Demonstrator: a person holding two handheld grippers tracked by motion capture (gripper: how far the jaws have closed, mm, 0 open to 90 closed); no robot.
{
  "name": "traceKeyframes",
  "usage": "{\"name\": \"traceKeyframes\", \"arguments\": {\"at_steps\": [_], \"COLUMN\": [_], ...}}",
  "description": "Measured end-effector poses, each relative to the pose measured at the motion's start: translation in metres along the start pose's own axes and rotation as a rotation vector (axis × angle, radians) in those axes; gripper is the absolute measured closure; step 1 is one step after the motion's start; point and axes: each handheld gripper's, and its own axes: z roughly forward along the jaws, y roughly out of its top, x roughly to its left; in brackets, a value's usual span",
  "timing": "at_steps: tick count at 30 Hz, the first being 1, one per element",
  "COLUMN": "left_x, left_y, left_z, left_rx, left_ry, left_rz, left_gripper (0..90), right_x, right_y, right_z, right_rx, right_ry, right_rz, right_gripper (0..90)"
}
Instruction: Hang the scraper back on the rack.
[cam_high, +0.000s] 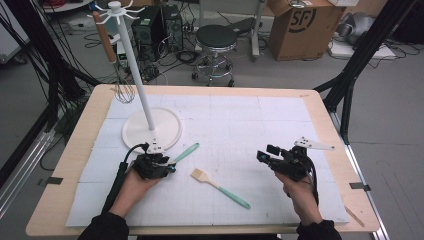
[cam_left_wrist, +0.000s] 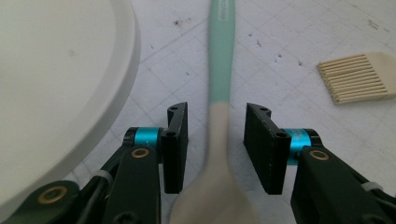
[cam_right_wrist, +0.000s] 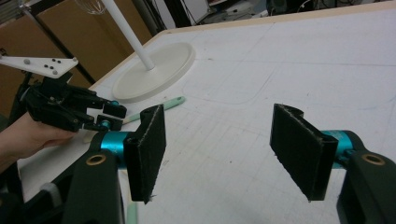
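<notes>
In the lower left of the high view we see the left gripper (cam_high: 167, 165) lying low on the surface, its jaws apart on either side of a spatula (cam_high: 182, 153) with a mint-green handle. In the left gripper view that spatula (cam_left_wrist: 218, 116) runs up the middle of the frame between the two black jaws, its cream neck level with the pads and a gap showing on each side, so we read the pads as not pressing on it. The cream blade end sits at the bottom edge of that frame, and the green handle reaches to the top.

Just to the left of the spatula, the round white base (cam_left_wrist: 60, 84) of a hanging stand takes up the upper left of that frame. In the high view, the stand (cam_high: 142, 95) rises from the base (cam_high: 172, 131) toward the upper left, with a whisk (cam_high: 123, 91) hanging beside its pole.

To the right of the left gripper, near the centre bottom of the high view, lies a pastry brush (cam_high: 220, 188) with pale bristles and a green handle; its bristles (cam_left_wrist: 357, 78) show at the right edge of the left gripper view.

In the lower right of the high view, the right gripper (cam_high: 265, 154) is held above the white mat (cam_high: 250, 120), well apart from the utensils. In the right gripper view its jaws stand wide with nothing between them, and the left gripper (cam_right_wrist: 109, 116) shows at mid left.
</notes>
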Motion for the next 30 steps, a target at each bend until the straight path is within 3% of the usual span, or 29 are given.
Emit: {"name": "traceKeyframes", "arguments": {"at_steps": [6,14,22,30], "left_x": [-0.006,-0.012,-0.004,-0.004], "left_y": [-0.002,-0.002,-0.002,-0.001], "left_z": [-0.002,-0.002,-0.002,-0.001], "left_rx": [-0.006,0.001,0.002,0.010], "left_ry": [0.016,0.025,-0.024,-0.025], "left_rz": [-0.006,0.043,-0.032,-0.040], "left_gripper": [68.0,80.2,80.1,80.2], "right_x": [0.000,0.000,0.001,0.001], "right_y": [0.000,-0.001,-0.001,-0.001], "right_z": [0.000,0.004,0.004,0.005], "right_rx": [-0.004,0.000,-0.003,0.000], "right_ry": [-0.012,-0.031,-0.045,-0.044], "right_rz": [-0.008,-0.019,-0.022,-0.024], "right_gripper": [34.1,34.0,34.5,34.8]}}
